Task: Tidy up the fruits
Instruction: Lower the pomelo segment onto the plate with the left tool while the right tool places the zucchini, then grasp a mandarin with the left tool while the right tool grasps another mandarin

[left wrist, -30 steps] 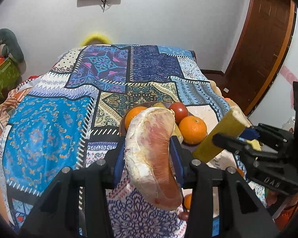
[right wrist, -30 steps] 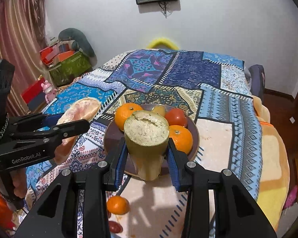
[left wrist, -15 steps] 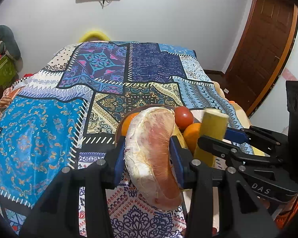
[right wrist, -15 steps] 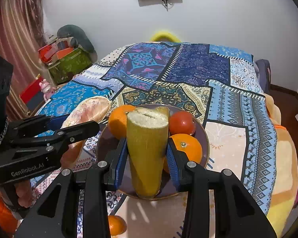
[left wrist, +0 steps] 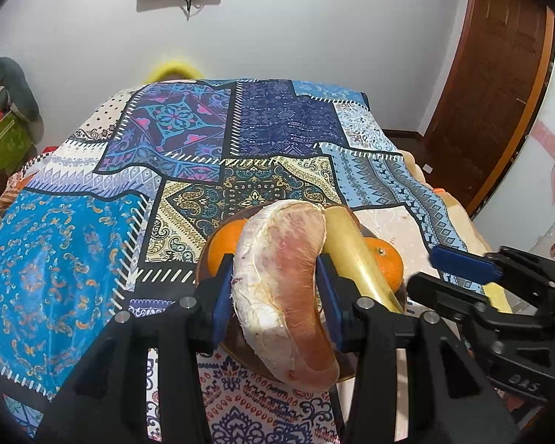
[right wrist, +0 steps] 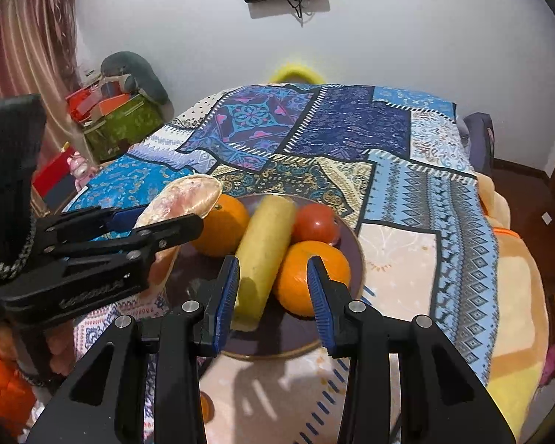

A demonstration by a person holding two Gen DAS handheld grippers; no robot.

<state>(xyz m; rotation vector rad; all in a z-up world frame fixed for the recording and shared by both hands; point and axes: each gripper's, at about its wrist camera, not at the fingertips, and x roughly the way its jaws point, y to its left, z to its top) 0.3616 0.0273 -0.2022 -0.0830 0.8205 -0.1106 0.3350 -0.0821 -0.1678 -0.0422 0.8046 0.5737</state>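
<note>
My left gripper (left wrist: pixel 275 296) is shut on a peeled pomelo wedge (left wrist: pixel 285 288), pinkish with white pith, held over the near left rim of the brown plate (right wrist: pixel 353 236). The wedge also shows in the right wrist view (right wrist: pixel 188 199). My right gripper (right wrist: pixel 273 296) is open, its blue pads either side of the near end of a yellow-green sugarcane piece (right wrist: pixel 264 255) that lies on the plate. Two oranges (right wrist: pixel 224 227) (right wrist: pixel 309 277) and a red tomato (right wrist: pixel 316 224) lie around the cane.
The plate sits on a bed with a patchwork cover (left wrist: pixel 188 155). A small orange (right wrist: pixel 205 409) lies on the cover near the front. Boxes and a stuffed toy (right wrist: pixel 122 111) stand left of the bed. A wooden door (left wrist: pixel 499 85) is at the right.
My right gripper lowered the sugarcane piece onto the plate, laid it flat among the fruits and opened. My left gripper kept the pomelo wedge and moved closer over the plate.
</note>
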